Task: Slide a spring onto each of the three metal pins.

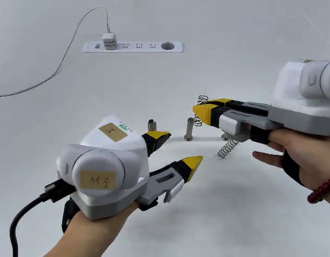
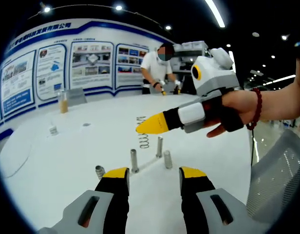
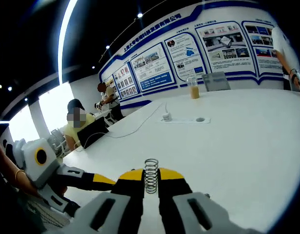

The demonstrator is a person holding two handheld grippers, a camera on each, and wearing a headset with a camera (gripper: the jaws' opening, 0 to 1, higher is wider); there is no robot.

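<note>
My right gripper (image 1: 200, 113) is shut on a spring (image 1: 202, 99), which sticks out above and below its yellow tips. The right gripper view has the spring (image 3: 151, 175) upright between the jaws of the gripper (image 3: 151, 182). In the left gripper view that gripper (image 2: 149, 127) holds the spring (image 2: 144, 141) just above and behind three bare metal pins (image 2: 134, 161) (image 2: 159, 146) (image 2: 168, 159). One pin (image 1: 189, 129) stands left of the right gripper. My left gripper (image 1: 174, 149) (image 2: 154, 173) is open and holds nothing, a short way before the pins. A short spring (image 1: 152, 125) (image 2: 100, 171) stands by its upper jaw.
A loose spring (image 1: 227, 148) lies on the white table under the right gripper. At the far edge lies a power strip (image 1: 133, 47) with a charger (image 1: 109, 40) and a cable. A cup (image 3: 194, 91) stands further back. People are at the far end of the table.
</note>
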